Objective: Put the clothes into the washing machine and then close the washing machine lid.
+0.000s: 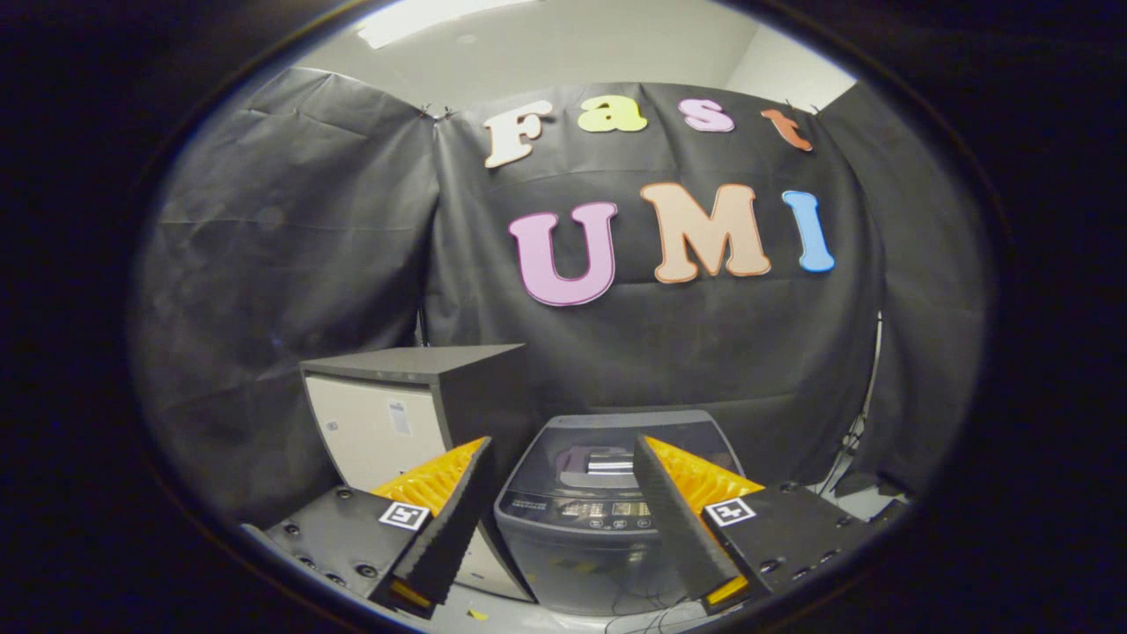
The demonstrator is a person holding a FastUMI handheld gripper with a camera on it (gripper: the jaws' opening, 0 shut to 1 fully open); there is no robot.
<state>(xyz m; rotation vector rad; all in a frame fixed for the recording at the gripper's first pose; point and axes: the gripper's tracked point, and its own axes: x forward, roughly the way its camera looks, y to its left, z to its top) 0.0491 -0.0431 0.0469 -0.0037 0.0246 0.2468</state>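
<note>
Gripper (561, 471): fingers spread wide apart, holding nothing, raised clear of the appliances. Washing machine (585, 537): small grey top-loader, seen between and beyond the fingers; its lid (607, 445) lies flat and closed, with the control panel (577, 511) along the near edge. Cabinet (401, 418): dark top, pale front, just beside the machine, beyond the left finger. Cables (850, 458): against the black cloth wall, beyond the right finger.

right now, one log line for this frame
gripper: open, holding nothing | washing machine: beyond fingers, lid down | cabinet: beside it
</note>
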